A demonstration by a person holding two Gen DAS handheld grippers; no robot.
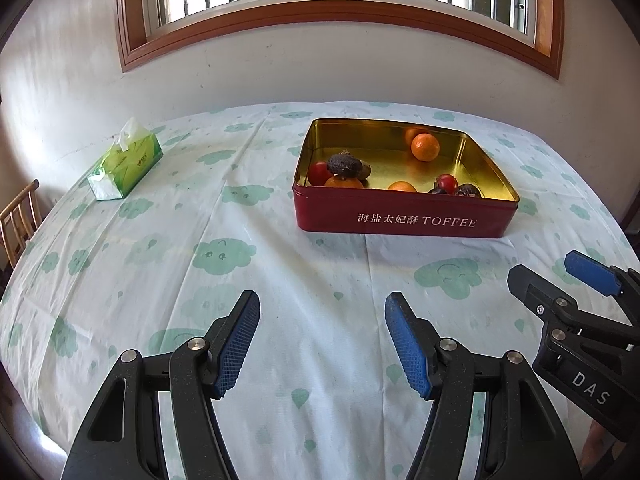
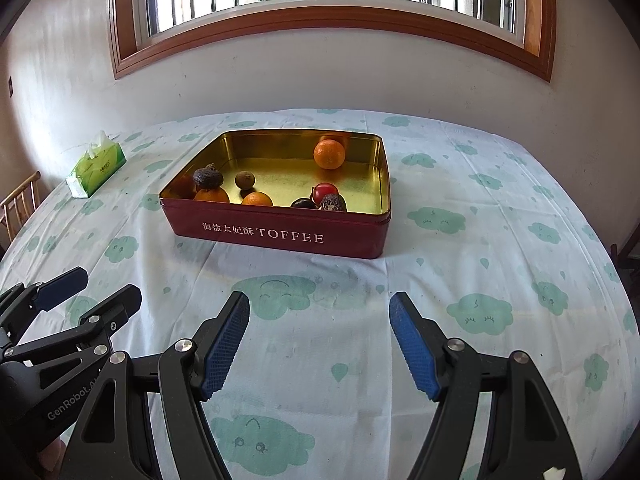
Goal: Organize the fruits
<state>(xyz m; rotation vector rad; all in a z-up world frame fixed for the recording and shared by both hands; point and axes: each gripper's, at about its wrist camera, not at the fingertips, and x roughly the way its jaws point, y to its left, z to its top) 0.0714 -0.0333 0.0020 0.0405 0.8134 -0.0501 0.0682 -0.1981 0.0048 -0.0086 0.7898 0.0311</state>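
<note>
A red TOFFEE tin [image 1: 404, 218] [image 2: 280, 236] with a gold inside stands on the table, far of both grippers. It holds several fruits: an orange [image 1: 425, 147] [image 2: 329, 154] at the back, more oranges at the front wall, red fruits [image 1: 447, 183] [image 2: 325, 192] and dark wrinkled fruits [image 1: 344, 165] [image 2: 208, 178]. My left gripper [image 1: 322, 314] is open and empty above the cloth. My right gripper [image 2: 320, 314] is open and empty too; it shows at the right of the left wrist view [image 1: 556, 276].
A green tissue pack [image 1: 125, 162] [image 2: 96, 170] lies at the far left of the table. The cloth [image 1: 280, 272] has green cloud prints. A wooden chair [image 1: 18, 220] stands off the left edge. A wall with a window is behind.
</note>
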